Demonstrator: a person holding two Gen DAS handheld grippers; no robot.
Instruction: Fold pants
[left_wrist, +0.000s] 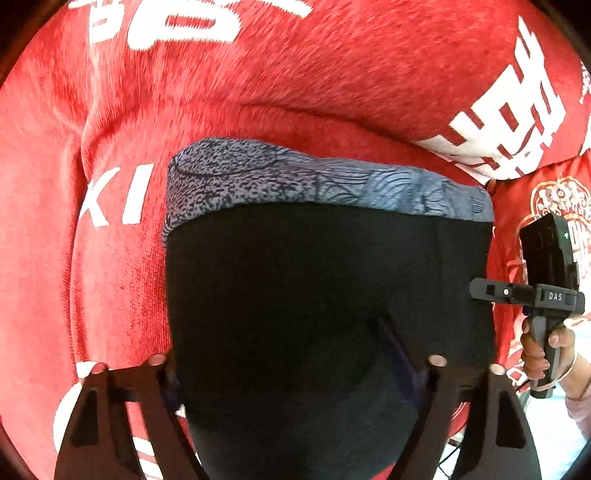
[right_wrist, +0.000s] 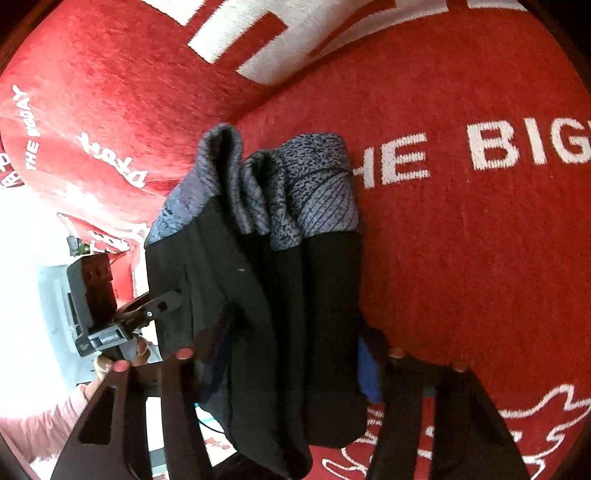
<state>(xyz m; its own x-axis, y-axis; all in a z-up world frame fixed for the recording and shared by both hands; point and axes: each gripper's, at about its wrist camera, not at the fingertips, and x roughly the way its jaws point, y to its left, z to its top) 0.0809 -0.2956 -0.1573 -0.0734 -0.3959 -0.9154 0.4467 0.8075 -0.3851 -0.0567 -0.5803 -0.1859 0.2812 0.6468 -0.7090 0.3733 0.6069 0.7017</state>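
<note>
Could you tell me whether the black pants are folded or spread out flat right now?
Folded: the pants lie in stacked layers on the red blanket, and the grey waistband is doubled over.

The red blanket (right_wrist: 461, 240) reads "THE BIG"; the right tongs (left_wrist: 480, 290) read "DAS".

A red plush cover (right_wrist: 461, 258) with big white lettering spreads out ahead of the fingers and rises into a padded back beyond them. A red cushion (left_wrist: 546, 206) with pale ornament sits off to the right of the left fingers. Past the seat's edge, behind the fingers, the room glares bright white, washed out.
</note>
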